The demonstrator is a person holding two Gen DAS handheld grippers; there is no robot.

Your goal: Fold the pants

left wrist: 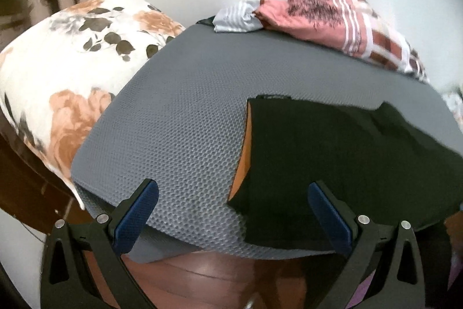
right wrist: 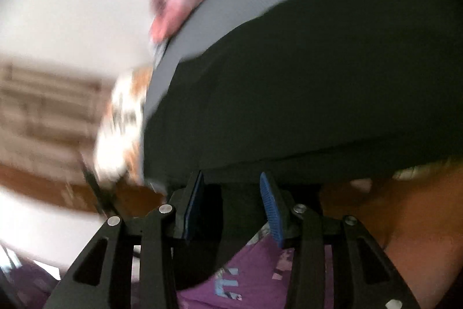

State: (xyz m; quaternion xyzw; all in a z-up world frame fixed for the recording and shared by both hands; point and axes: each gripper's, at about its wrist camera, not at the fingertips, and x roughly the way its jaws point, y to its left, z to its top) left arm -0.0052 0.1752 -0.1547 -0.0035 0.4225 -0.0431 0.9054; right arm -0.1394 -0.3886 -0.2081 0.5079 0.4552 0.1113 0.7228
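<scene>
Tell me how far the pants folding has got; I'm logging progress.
Done: the black pants lie on the grey mat, apparently doubled over. In hand: nothing; the left gripper hovers open at the near edge, and the right gripper is open by the hem. Left: further folds.

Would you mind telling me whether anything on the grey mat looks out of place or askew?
Yes: the black pants lie skewed toward the mat's right side, with an orange lining exposed along their left edge. A loose heap of pink striped cloth sits at the far edge of the grey mat.
</scene>
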